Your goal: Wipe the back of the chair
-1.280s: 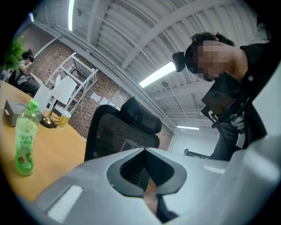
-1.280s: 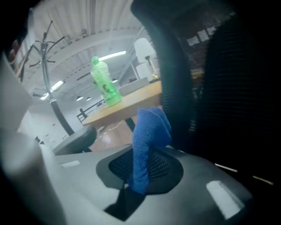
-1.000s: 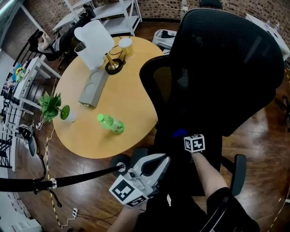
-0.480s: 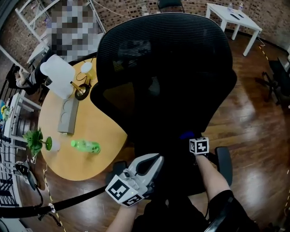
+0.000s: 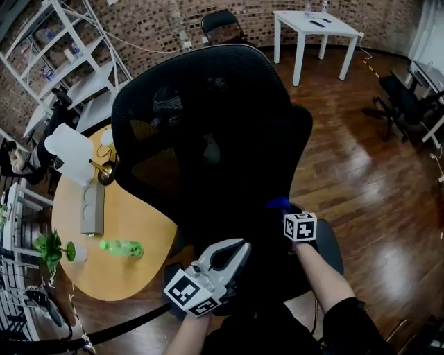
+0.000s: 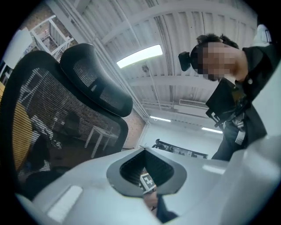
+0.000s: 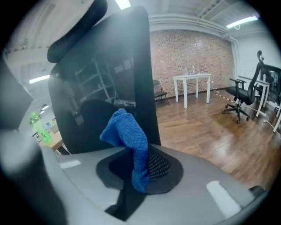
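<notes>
Grey-bodied and nearest the person, the left tongs hang low by the chair's base, tips clenched together with nothing between them; they look idle for this job. Just beyond, the right tongs are clamped on a blue terry cloth, most of which stands up out of the jaws as a loose fold. In the head view that fold sits against the lower middle of the black mesh chair back, though whether it actually presses on the mesh or stops just short cannot be told. The chair back rises tall and broad right in front of the person, its rear face turned toward them. By my reading the wiping step is at its start, with the cloth placed low and nearly the whole surface above it yet to be covered. The next move calls for firm contact of the fold on the mesh and long strokes upward and across, keeping the grip tight so the cloth does not drag free. Behind the chair to the left lies a round wooden tabletop carrying a green plastic bottle, and farther off a white table stands before a brick wall.
</notes>
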`<state>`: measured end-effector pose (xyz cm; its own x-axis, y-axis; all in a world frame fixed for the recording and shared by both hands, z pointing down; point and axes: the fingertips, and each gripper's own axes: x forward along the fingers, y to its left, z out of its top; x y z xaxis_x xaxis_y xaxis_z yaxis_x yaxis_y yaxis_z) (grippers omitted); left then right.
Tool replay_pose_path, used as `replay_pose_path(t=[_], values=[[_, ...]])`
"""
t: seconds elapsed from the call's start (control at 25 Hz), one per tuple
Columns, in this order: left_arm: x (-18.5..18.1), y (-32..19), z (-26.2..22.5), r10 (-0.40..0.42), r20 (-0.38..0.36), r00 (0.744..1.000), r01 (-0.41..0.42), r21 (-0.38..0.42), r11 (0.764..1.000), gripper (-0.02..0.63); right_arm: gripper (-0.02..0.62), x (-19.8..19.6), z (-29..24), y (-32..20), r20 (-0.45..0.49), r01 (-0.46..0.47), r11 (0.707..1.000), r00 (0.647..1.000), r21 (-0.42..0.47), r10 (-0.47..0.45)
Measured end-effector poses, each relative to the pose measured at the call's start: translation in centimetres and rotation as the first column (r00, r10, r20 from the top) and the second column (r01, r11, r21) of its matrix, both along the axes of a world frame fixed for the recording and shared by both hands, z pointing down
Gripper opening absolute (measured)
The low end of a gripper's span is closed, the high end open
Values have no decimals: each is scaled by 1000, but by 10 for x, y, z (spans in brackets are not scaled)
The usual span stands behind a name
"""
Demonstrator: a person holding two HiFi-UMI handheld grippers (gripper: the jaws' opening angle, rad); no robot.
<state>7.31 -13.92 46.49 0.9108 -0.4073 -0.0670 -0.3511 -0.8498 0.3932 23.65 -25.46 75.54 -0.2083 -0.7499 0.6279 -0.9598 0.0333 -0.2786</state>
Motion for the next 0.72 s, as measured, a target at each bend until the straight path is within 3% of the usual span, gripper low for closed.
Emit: replay_pose_path(t=[0.12, 0.2, 0.4, 0.72], values=[[2, -1, -11, 8, 9, 1000, -8, 35, 999, 0, 55, -7, -72, -2, -3, 71, 984, 997, 163, -71], [0, -1, -21, 9, 5, 1000, -9, 60, 998, 0, 55, -26, -133, 7, 8, 149, 942, 987, 299, -159], [-19, 10, -53, -36, -10, 999, 37, 108, 993, 0, 55, -98, -278, 71, 75, 278, 779, 921, 562, -383], [-48, 45, -101, -116, -70, 991, 127, 186, 974, 0, 55, -137, -413, 162, 178, 212, 499, 761, 840, -624]])
